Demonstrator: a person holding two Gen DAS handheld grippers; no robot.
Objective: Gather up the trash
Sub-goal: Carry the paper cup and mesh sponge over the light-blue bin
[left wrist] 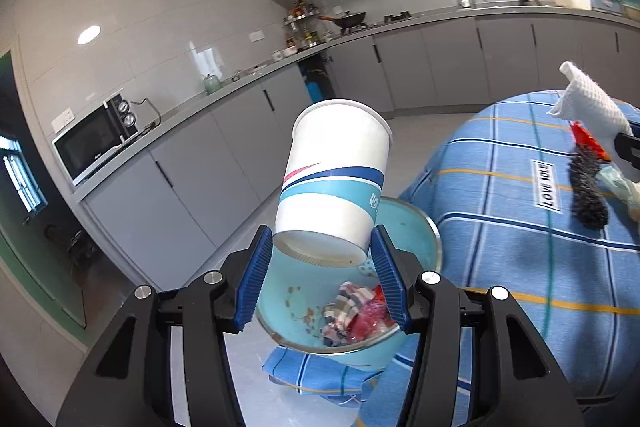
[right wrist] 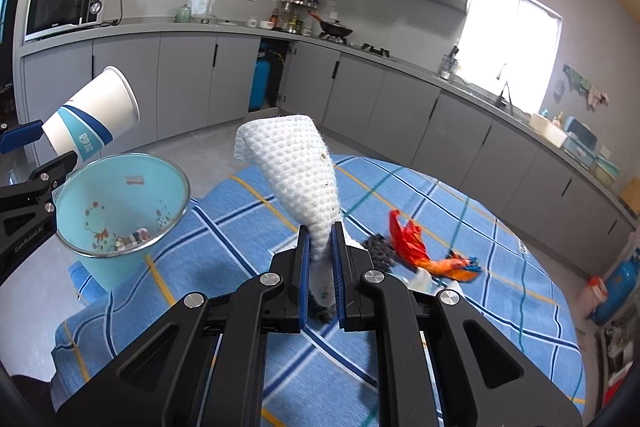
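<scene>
Nearest you, your left hand-held gripper [left wrist: 322, 259] has its blue ribbed pads pressed against the base of a white paper cup with blue, teal and red stripes [left wrist: 336, 179], jaws spread about the width of that base; the cup tilts rim-up and away, just above the light-blue round trash bin with a metal rim [left wrist: 424, 239]. Inside the bin lie a striped crumpled wrapper [left wrist: 344, 307] and a red crinkled one beside it. Your right hand-held gripper [right wrist: 321, 251] is nearly closed, pinching the narrow end of a white waffle-textured cloth [right wrist: 296, 167] that flares upward from it. The bin's inner wall carries cartoon prints and a small red logo too blurred to read; a black-and-white label on the blue plaid tablecloth [left wrist: 520, 267] reads "LOVE IOLE". On the table, an orange-red crumpled wrapper [right wrist: 416, 247] and a dark fuzzy scrap [right wrist: 380, 247] lie just beyond your right gripper. The bin stands at the table's edge, with open grey floor beyond it.
</scene>
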